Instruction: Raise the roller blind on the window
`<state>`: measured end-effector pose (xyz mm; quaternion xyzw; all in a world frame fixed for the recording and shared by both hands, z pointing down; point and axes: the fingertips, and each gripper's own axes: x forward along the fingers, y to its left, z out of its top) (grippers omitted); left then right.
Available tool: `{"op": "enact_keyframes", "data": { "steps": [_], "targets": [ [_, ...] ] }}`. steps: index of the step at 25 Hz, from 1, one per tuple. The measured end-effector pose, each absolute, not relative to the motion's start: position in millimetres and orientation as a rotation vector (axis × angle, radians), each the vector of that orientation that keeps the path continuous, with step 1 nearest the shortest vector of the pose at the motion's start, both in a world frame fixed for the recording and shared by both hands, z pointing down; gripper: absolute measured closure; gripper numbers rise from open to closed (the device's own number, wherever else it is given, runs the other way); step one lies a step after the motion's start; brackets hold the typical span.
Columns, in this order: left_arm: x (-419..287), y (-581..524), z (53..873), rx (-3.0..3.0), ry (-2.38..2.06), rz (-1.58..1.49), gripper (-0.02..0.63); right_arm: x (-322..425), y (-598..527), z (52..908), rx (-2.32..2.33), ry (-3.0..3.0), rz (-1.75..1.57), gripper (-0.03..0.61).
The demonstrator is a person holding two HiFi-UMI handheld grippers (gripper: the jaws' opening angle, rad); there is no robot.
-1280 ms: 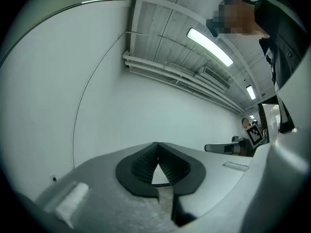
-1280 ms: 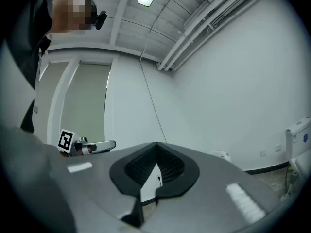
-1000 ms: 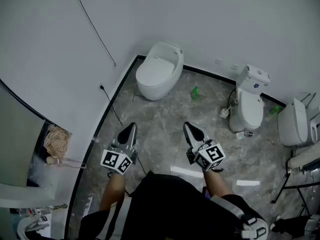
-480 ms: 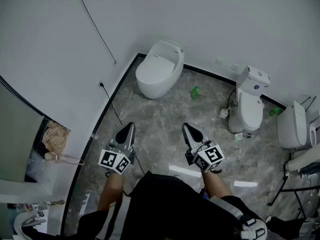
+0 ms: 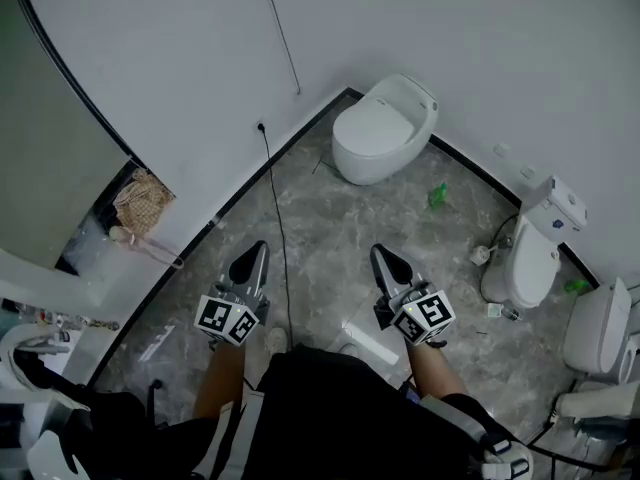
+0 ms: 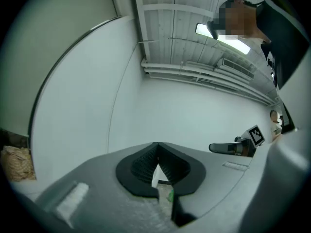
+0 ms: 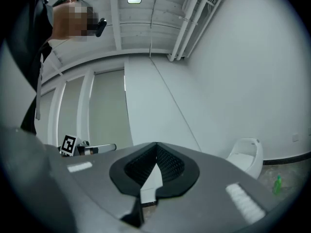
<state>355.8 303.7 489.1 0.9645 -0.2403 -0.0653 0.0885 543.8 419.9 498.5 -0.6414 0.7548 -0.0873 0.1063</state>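
**Operator:** How do my grippers stand?

**Spotter:** Your left gripper (image 5: 254,256) is clenched, its jaws pressed together with nothing between them; your right gripper (image 5: 386,260) is the same, clenched and empty. In the head view they sit at seven and five o'clock, side by side over the marble floor (image 5: 330,228), both pointing towards twelve.

**Operator:** And the roller blind?

**Spotter:** The roller blind (image 7: 109,108) is well apart from both your grippers. In your right gripper view it hangs at about nine o'clock, a flat grey-green sheet covering the window between pale frames. In the head view a grey surface of the same tone fills the ten o'clock corner; whether that is the blind I cannot tell.

**Operator:** What lies around me?

**Spotter:** A round white toilet (image 5: 385,128) stands against the wall at one o'clock; a second toilet (image 5: 530,253), with a cistern, stands at three o'clock; a green bottle (image 5: 437,196) sits on the floor between them. A black cable (image 5: 277,218) runs from the wall at eleven o'clock down past your left gripper; a woven bag (image 5: 140,203) rests at nine o'clock.
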Motion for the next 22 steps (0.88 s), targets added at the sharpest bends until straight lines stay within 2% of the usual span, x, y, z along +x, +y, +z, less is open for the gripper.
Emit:
{"op": "enact_keyframes", "data": {
  "steps": [9, 22],
  "targets": [
    [248.6, 300.8, 490.8, 2.762, -1.105, -0.231, 0.614, 481.5, 360.6, 498.3, -1.614, 2.438, -0.293, 0.578],
    [48.3, 246.3, 470.2, 2.657, -1.456, -0.326, 0.614, 289.4, 256.7, 475.5, -1.322, 2.6, -0.27, 0.578]
  ]
}}
